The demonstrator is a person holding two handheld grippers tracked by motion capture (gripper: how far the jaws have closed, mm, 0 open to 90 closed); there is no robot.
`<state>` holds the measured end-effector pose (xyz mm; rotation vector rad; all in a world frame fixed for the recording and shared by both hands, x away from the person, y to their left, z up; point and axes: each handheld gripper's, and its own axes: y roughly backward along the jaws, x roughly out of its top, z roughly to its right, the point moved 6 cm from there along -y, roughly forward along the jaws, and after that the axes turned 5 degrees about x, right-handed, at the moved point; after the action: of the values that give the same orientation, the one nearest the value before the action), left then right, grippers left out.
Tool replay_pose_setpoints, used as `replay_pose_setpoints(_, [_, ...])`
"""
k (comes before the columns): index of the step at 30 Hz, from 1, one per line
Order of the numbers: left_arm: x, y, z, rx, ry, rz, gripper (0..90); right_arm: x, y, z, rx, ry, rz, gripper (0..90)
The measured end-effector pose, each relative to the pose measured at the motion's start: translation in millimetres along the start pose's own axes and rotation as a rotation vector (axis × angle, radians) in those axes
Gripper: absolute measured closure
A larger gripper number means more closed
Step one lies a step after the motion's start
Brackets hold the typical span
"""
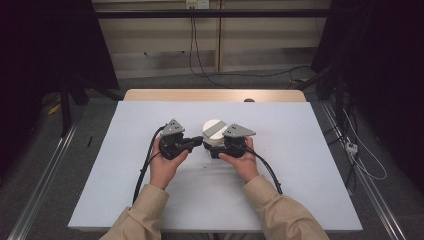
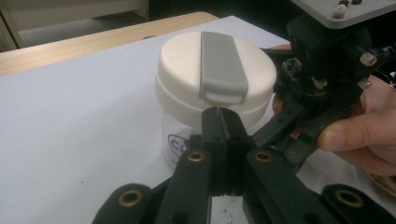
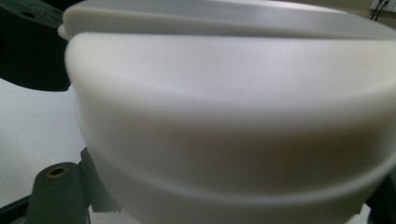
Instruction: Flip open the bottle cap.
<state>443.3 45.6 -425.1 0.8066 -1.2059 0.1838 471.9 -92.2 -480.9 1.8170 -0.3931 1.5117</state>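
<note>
A clear jar (image 2: 175, 144) with a wide white lid (image 1: 214, 129) stands at the middle of the table. A grey strap (image 2: 222, 65) runs across the lid and ends in a tab at its near rim. My left gripper (image 2: 219, 114) is shut with nothing between its jaws, and its tips are against the lid's rim just under that tab. My right gripper (image 1: 218, 148) comes in from the other side, and its jaws straddle the jar below the lid and grip it. In the right gripper view the lid (image 3: 233, 116) is very close and hides the jaw tips.
The jar stands on a white mat (image 1: 300, 175) over a wooden table, whose far edge (image 1: 215, 95) is bare. Cables trail from both grippers toward the person. Beyond the table are a dark floor and loose cables.
</note>
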Motion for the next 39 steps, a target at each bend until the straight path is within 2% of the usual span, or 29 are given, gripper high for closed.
replay_pose_setpoints(2, [1.1, -1.0, 0.2, 0.005, -0.012, -0.010, 90.0, 0.0, 0.0, 0.0, 0.001, -0.001, 0.001, 19.0])
replay_pose_setpoints(4, [1.7, -1.9, 0.2, 0.009, -0.006, -0.013, 90.0, -0.1, -0.1, 0.0, 0.001, -0.001, 0.001, 19.0])
replay_pose_setpoints(9, [7.4, -0.4, 1.3, 0.006, 0.003, 0.009, 90.0, -0.3, -0.3, 0.0, 0.000, 0.001, 0.002, 19.0])
replay_pose_setpoints(14, [14.1, -1.4, 3.5, 0.006, -0.009, 0.010, 90.0, -0.5, -0.3, -0.1, 0.001, -0.001, 0.001, 19.0])
replay_pose_setpoints(17, [17.7, -1.9, 3.0, 0.006, 0.006, 0.023, 90.0, -0.5, -0.3, -0.1, -0.001, 0.000, 0.000, 19.0])
replay_pose_setpoints(39, [40.5, -5.4, 2.8, 0.012, -0.002, 0.030, 90.0, -1.1, -0.6, -0.3, 0.000, 0.001, 0.002, 19.0])
